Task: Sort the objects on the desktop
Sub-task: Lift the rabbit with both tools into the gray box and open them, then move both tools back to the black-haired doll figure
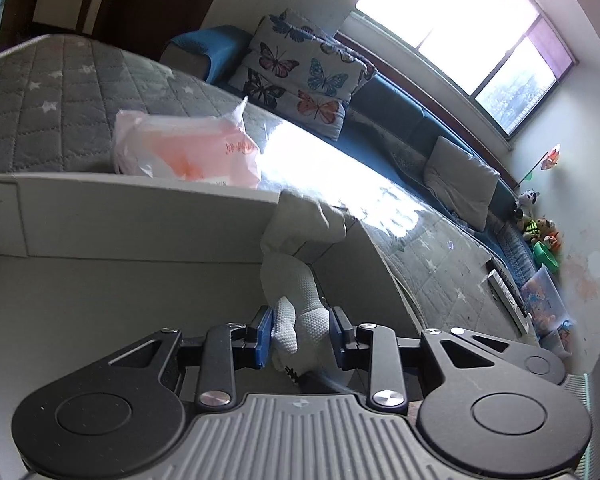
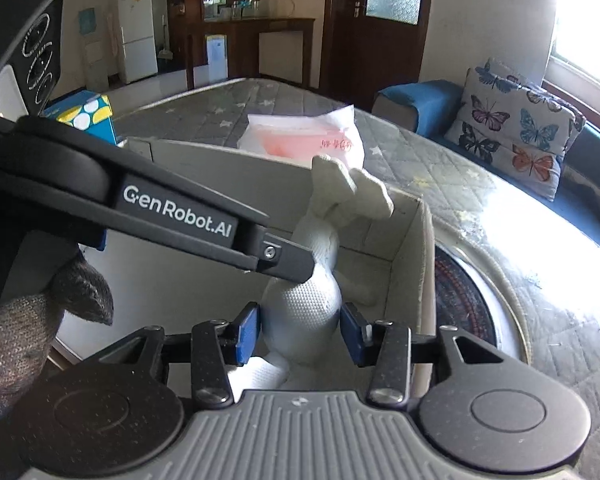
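A white knitted soft toy [image 1: 300,280] [image 2: 312,300] hangs inside an open grey box [image 1: 140,216] [image 2: 416,248] on the table. Its grey end sticks up over the box's far wall. My left gripper [image 1: 302,338] is shut on the toy's lower part, blue pads pressing both sides. My right gripper [image 2: 302,334] is shut on the toy's round white body. The left gripper's black arm crosses the right wrist view and touches the toy from the left.
A pink-and-white plastic bag [image 1: 184,148] [image 2: 304,136] lies on the quilted grey table cover behind the box. A blue patterned carton [image 2: 88,114] stands at the box's far left. A round wire stand [image 2: 460,292] sits right of the box. A sofa with butterfly cushions [image 1: 300,76] runs beyond.
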`<action>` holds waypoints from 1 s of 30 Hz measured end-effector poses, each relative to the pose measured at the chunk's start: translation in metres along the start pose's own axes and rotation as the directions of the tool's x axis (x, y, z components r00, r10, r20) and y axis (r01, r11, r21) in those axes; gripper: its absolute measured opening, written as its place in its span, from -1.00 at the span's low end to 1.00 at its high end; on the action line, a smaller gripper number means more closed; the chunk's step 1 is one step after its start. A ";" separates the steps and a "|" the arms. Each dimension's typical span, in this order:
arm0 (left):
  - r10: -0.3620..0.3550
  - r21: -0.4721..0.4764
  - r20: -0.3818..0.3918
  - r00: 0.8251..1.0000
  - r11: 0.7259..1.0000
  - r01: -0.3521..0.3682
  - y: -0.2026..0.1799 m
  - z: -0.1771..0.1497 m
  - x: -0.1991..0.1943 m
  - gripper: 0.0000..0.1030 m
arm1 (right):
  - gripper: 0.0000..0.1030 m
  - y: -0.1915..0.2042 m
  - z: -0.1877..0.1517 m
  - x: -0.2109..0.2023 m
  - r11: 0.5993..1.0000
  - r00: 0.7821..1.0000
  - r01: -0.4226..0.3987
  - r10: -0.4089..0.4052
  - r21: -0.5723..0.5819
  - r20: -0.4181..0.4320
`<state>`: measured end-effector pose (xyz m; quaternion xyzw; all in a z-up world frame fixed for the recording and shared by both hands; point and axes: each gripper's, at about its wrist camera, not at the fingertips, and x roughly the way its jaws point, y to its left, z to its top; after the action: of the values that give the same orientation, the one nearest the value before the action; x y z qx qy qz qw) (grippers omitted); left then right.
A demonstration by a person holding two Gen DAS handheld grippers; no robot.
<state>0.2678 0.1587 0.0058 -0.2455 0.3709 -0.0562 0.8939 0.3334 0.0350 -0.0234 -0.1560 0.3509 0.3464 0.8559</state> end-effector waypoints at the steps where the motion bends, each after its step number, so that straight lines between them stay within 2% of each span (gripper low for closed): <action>1: 0.001 0.009 0.013 1.000 1.000 -0.002 -0.001 -0.001 -0.004 -0.37 | -0.09 0.000 -0.002 -0.006 1.000 1.000 -0.002 0.002 0.006 0.012; 2: 0.006 0.017 0.022 1.000 1.000 -0.007 -0.002 -0.001 -0.007 -0.37 | -0.02 0.000 -0.002 -0.011 1.000 1.000 -0.002 0.001 0.010 0.025; 6: 0.016 0.042 0.055 0.998 0.999 -0.019 -0.009 -0.006 -0.024 -0.37 | 0.00 0.002 -0.009 -0.038 1.000 0.997 0.004 -0.005 0.020 0.074; 8: 0.019 0.063 0.075 0.997 0.998 -0.024 -0.014 -0.011 -0.035 -0.37 | 0.18 0.003 -0.012 -0.050 1.000 0.996 0.008 -0.010 0.024 0.091; 12: 0.026 0.117 0.117 0.993 0.992 -0.040 -0.028 -0.023 -0.055 -0.37 | 0.21 0.006 -0.023 -0.079 1.000 0.992 0.014 -0.017 0.022 0.128; 18: 0.007 0.198 0.163 0.987 0.979 -0.040 -0.051 -0.048 -0.084 -0.33 | 0.39 0.011 -0.048 -0.121 0.999 0.985 0.015 -0.022 0.040 0.169; 25: -0.051 0.257 0.154 0.987 0.966 0.009 -0.072 -0.081 -0.107 -0.31 | 0.48 0.018 -0.086 -0.157 0.998 0.984 0.029 -0.037 0.048 0.173; 30: -0.085 0.283 0.109 0.990 0.958 0.051 -0.080 -0.107 -0.114 -0.29 | 0.49 0.025 -0.117 -0.176 0.998 0.987 0.025 -0.035 0.063 0.156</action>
<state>0.1184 0.0787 0.0520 -0.1326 0.2960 -0.1238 0.9378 0.1678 -0.0920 0.0181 -0.1072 0.2903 0.3339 0.8904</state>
